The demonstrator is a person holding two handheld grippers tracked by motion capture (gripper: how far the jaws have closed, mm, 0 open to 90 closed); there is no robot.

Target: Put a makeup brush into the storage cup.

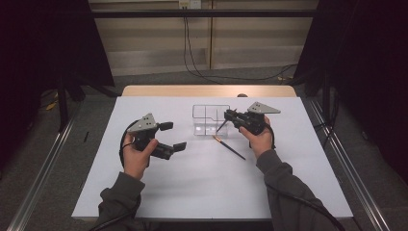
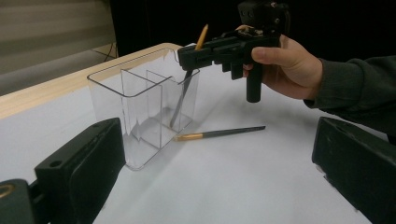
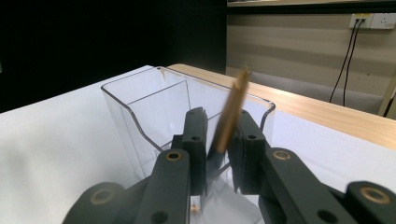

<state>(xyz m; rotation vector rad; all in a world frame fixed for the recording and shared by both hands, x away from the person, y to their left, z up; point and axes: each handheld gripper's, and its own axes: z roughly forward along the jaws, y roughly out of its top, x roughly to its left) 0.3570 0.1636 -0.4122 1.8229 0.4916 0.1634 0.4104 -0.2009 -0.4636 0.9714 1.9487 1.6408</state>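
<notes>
A clear plastic organizer (image 1: 202, 111) (image 2: 140, 107) (image 3: 140, 107) with several compartments stands at the middle back of the white table (image 1: 211, 183). My right gripper (image 1: 227, 114) (image 2: 182, 53) (image 3: 220, 116) hovers over its right side, shut on a thin brush (image 1: 222, 126) (image 2: 184, 93) (image 3: 231, 112). The brush slants, its yellow end up and its lower end inside the right compartment. A second brush (image 1: 231, 147) (image 2: 219, 133) lies flat on the table just right of the organizer. My left gripper (image 1: 173, 136) is open, empty, left of the organizer and pointing at it.
The wooden table edge (image 1: 207, 90) runs behind the white surface. Cables (image 1: 192, 57) hang down the back wall. Dark curtains stand on both sides. The person's sleeves (image 1: 288, 187) come in from the bottom.
</notes>
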